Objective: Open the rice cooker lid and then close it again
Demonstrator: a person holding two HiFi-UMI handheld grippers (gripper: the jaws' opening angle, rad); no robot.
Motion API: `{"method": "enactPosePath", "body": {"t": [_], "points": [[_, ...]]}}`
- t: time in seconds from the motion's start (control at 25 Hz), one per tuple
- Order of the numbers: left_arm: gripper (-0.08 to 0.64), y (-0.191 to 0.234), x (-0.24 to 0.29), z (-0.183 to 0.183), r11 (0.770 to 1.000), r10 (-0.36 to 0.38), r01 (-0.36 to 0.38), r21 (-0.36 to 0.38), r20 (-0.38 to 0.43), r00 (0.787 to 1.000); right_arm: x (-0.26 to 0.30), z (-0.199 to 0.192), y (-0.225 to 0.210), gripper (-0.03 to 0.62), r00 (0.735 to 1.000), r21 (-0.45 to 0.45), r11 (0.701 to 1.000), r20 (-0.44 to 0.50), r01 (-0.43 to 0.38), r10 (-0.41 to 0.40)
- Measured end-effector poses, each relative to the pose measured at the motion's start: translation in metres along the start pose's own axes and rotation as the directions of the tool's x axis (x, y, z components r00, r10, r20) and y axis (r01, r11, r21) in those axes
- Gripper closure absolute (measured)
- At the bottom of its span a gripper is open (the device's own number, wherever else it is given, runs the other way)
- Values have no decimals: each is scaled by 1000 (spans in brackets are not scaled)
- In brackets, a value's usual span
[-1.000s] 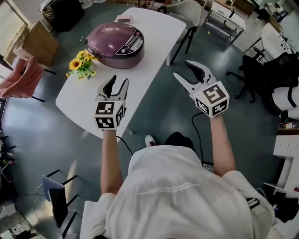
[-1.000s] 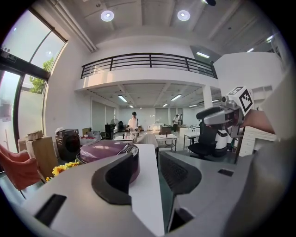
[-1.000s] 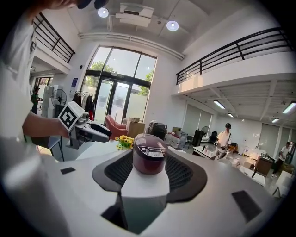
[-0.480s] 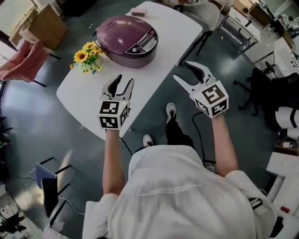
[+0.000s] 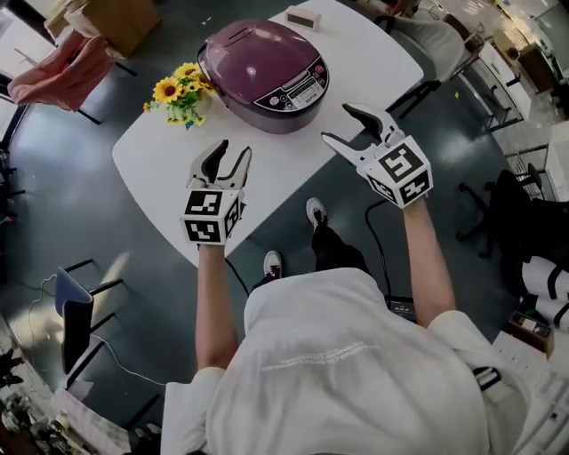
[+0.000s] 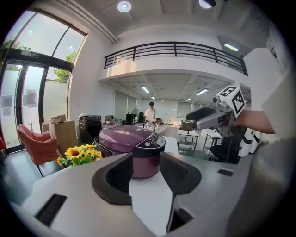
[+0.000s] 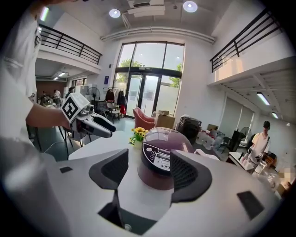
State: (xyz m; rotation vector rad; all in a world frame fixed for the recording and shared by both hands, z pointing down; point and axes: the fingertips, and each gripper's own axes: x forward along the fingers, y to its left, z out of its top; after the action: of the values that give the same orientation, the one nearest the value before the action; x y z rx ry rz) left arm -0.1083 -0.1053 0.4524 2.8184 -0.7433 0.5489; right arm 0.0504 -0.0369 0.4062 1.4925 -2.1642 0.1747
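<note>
A purple rice cooker (image 5: 265, 73) with its lid down stands on the white table (image 5: 160, 173); its control panel faces me. It also shows ahead of both jaw pairs, as the rice cooker (image 6: 131, 150) in the left gripper view and the rice cooker (image 7: 163, 157) in the right gripper view. My left gripper (image 5: 226, 158) hovers over the table's near part, open and empty. My right gripper (image 5: 349, 125) is at the table's right edge, just short of the cooker's front. Its jaws have just been opening, with nothing between them.
A bunch of sunflowers (image 5: 181, 92) sits left of the cooker. A small pink box (image 5: 304, 17) lies at the table's far end. Chairs (image 5: 442, 44) stand beyond the table, a pink armchair (image 5: 59, 69) at far left, and a cable (image 5: 378, 222) runs over the floor.
Both grippers have come nearer the cooker, the right one more, from off the table's side to its edge. The right jaws stand wider apart.
</note>
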Motion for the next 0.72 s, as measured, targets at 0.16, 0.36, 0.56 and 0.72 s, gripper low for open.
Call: {"method": "enactPosePath", "body": {"t": [0.16, 0.36, 0.56, 0.72], "points": [[364, 9, 18, -3, 998, 47, -48, -40, -23, 999, 30, -2, -13, 299, 994, -34, 994, -12, -105, 104], [364, 20, 33, 0, 992, 106, -108, -71, -40, 994, 59, 1, -32, 299, 980, -26, 980, 0, -198, 198], [364, 25, 46, -6, 984, 149, -155, -92, -69, 986, 88, -8, -45, 285, 964, -97, 959, -46, -265, 262], [368, 29, 53, -13, 974, 185, -195, -113, -91, 979, 107, -17, -45, 276, 936, -112, 929, -76, -351, 345]]}}
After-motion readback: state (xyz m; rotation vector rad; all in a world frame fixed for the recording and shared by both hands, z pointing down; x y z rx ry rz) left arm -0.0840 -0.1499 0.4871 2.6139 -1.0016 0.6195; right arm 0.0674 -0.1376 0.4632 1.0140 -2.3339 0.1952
